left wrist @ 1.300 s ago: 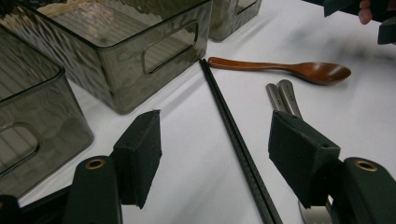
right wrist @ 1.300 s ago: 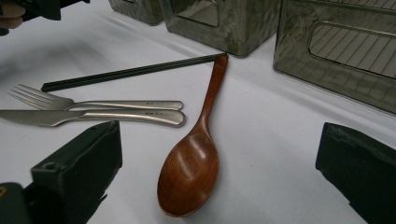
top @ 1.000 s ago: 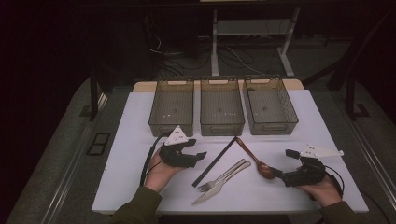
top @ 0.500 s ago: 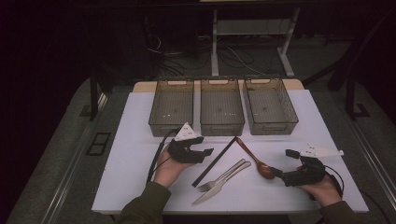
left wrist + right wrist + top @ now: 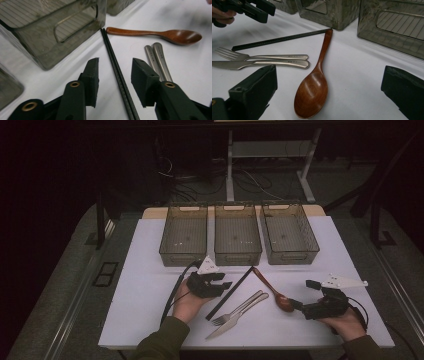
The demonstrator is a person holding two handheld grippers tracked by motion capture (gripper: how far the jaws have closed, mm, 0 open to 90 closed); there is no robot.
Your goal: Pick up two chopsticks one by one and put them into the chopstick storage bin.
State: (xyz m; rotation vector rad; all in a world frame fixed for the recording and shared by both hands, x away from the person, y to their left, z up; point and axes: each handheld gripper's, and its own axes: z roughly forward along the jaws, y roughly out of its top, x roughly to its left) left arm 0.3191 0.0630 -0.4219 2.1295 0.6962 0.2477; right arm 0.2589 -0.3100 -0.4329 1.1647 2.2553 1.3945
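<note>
Left gripper [image 5: 113, 80]: jaws parted and just been closing, with the black chopsticks [image 5: 117, 75] lying between the pads but touched by neither — a gap shows on each side in the left gripper view. The chopsticks lie together as a pair, long axis running straight away from these jaws toward the corner of the middle bin [image 5: 237, 232], so the pads stand across the sticks' width, the relation a pinch would turn on; seen from above, the pair slants from near the left hand [image 5: 187, 302] up to the spoon's handle tip. The left gripper [image 5: 227, 286] is much the nearer to them. Right gripper [image 5: 329, 100]: jaws spread wide, nothing held, the wooden spoon [image 5: 314, 85] lying bowl-first between and ahead of them, its handle pointing away at the bins. Right gripper in the high view [image 5: 299, 306] sits just beside the spoon's bowl [image 5: 285, 302], right hand [image 5: 347, 322] resting on the white worktop [image 5: 145, 270]. Between the two — steel fork [image 5: 240, 307] and knife [image 5: 235, 317], side by side, handles touching. Behind: left bin [image 5: 184, 232] and right bin [image 5: 290, 230], flanking the middle one, all three apparently empty. Hard to make out: the near ends of the chopsticks, cut off at the lower edge of the left gripper view; whether the sticks touch the bin; the dim surroundings beyond the worktop.
</note>
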